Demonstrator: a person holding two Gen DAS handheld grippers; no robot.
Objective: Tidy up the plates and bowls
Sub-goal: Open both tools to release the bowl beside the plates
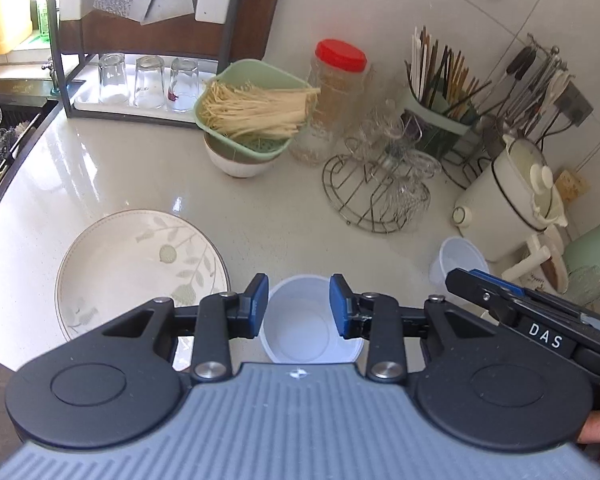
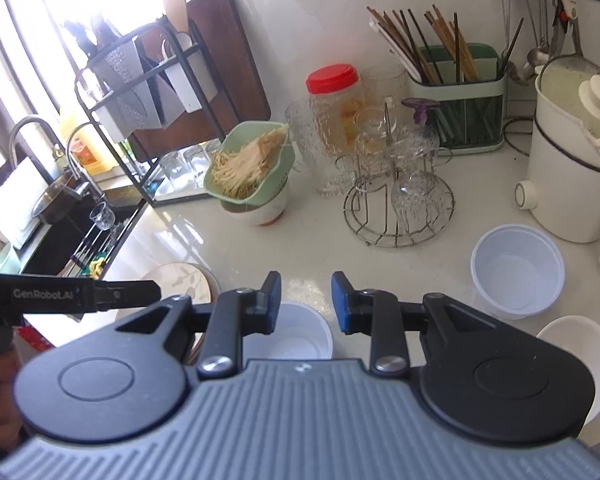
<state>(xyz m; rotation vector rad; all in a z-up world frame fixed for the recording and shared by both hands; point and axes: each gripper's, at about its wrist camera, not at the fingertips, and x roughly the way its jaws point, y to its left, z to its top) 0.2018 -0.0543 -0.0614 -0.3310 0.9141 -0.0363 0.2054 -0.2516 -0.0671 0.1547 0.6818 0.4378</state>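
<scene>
Both claws released, left claw (image 1: 299, 306) over near plastic bowl (image 1: 312, 320): light, thin-walled, flexes easily, so pinch the rim gently.

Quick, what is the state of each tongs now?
Left tongs: open, holding nothing, above the white plastic bowl.
Right tongs: open, holding nothing.
</scene>
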